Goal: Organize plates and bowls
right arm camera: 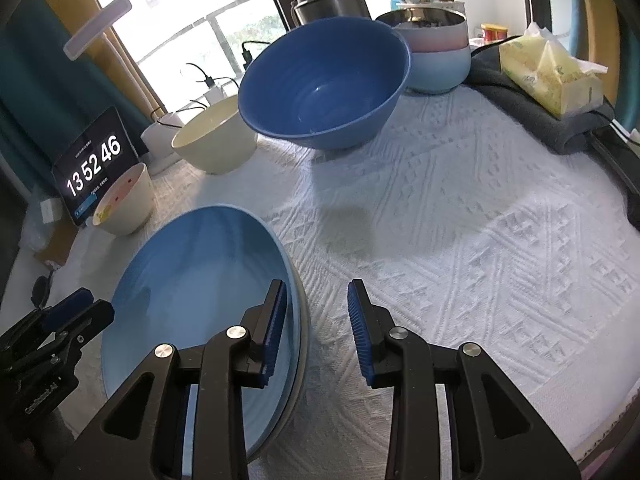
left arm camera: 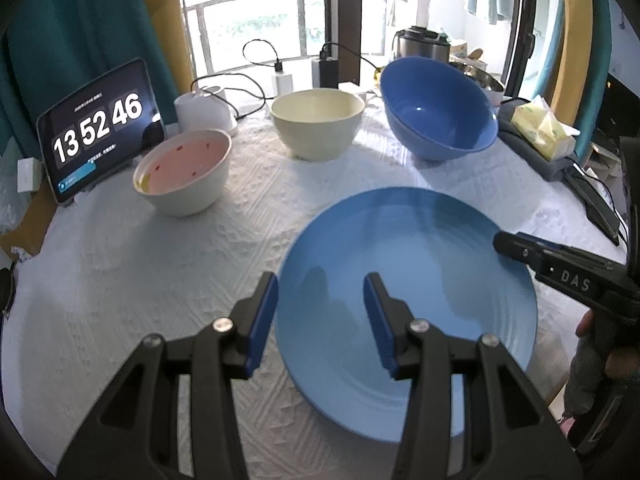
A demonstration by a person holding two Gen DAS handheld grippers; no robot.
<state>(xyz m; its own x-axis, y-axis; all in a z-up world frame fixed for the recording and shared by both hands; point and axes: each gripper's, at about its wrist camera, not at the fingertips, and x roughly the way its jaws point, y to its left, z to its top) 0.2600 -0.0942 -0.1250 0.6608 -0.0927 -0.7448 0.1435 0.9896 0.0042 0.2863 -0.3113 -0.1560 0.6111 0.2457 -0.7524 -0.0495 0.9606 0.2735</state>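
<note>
The blue plate point(left arm camera: 408, 300) lies flat on the white cloth of the table point(left arm camera: 140, 300), and both grippers straddle its edge from opposite sides. The left gripper point(left arm camera: 322, 300) has one finger out over the cloth and the other over the plate's inside, so the plate's left rim runs up between them; its jaws stand partly apart and the pads do not press on the rim. In the right wrist view the right gripper point(right arm camera: 316, 312) does the same on the far side: its left finger hangs over the plate point(right arm camera: 200, 300), its right finger over bare cloth, and the rim passes between. Those jaws also stand partly apart, with a plain gap showing beside the rim. A paler edge shows under the plate's rim just beside that finger, which may be a second plate beneath; I cannot tell for sure.

From the left gripper's side, the right gripper point(left arm camera: 516, 246) comes in from the right, its tip over the plate's right rim, with a hand point(left arm camera: 600, 340) behind it.

Beyond the grippers, well past the plate, stand three bowls in a row: a white bowl with a pink inside point(left arm camera: 184, 172) ahead to the left, a cream bowl point(left arm camera: 316, 124) straight ahead, and a big dark blue bowl point(left arm camera: 440, 110) ahead to the right. Behind the white bowl a tablet point(left arm camera: 100, 128) shows a clock. A pack of tissues point(left arm camera: 544, 128) sits far right.
</note>
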